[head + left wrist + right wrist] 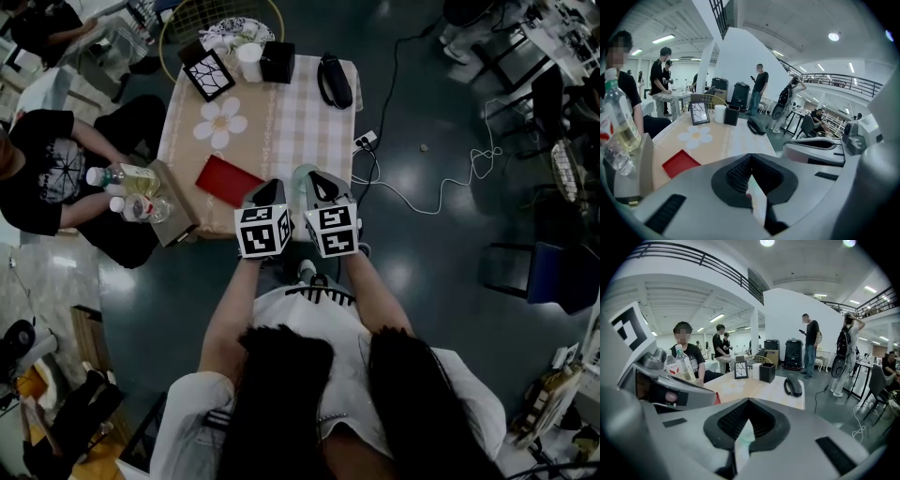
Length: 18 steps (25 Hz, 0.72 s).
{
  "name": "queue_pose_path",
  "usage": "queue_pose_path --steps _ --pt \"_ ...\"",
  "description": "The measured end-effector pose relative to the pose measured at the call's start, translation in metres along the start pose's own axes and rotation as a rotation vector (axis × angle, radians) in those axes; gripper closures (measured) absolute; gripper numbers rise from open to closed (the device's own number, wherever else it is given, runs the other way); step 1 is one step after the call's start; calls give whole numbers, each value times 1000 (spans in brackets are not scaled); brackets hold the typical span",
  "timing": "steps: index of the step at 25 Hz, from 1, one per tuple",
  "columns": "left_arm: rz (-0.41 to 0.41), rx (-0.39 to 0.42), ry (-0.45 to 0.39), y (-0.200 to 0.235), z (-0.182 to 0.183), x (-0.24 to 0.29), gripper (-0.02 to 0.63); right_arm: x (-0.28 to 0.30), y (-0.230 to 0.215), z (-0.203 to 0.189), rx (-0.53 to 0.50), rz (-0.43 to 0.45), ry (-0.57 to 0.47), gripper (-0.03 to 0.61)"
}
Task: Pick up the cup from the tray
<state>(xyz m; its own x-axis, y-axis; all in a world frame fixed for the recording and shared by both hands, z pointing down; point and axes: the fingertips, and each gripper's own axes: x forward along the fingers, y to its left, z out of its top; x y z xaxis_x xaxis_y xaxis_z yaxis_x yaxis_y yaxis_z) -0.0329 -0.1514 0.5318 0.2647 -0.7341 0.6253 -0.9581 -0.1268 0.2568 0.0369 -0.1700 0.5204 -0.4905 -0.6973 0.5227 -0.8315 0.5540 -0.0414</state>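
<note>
A white cup (249,62) stands at the table's far end, between a framed picture (207,74) and a black box (277,62); it also shows in the left gripper view as the cup (720,114) and in the right gripper view as the cup (756,371). A flat red tray (228,181) lies near the front edge with nothing on it. My left gripper (270,190) and right gripper (314,183) hover side by side over that front edge, far from the cup. Both are shut and hold nothing: left gripper (751,157), right gripper (749,401).
A flower-shaped mat (222,122) lies mid-table and a black handset (335,81) at the far right corner. A seated person at the left holds bottles (127,180) beside a cardboard box (174,211). A cable and power strip (366,141) lie on the floor to the right.
</note>
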Motion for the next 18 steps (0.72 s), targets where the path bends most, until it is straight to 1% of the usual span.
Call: queue_pose_path --steps 3,8,12,18 --pt "2 -1 -6 2 1 -1 607 2 0 0 -3 -5 0 572" --pt "4 -7 -6 1 -2 -1 607 -1 3 -1 -7 11 5 572" --pt "7 6 -7 -1 -3 -1 607 -2 -1 -3 -14 -2 1 572" --pt "8 10 -1 -4 -5 -1 607 -5 -2 -3 -8 1 14 572"
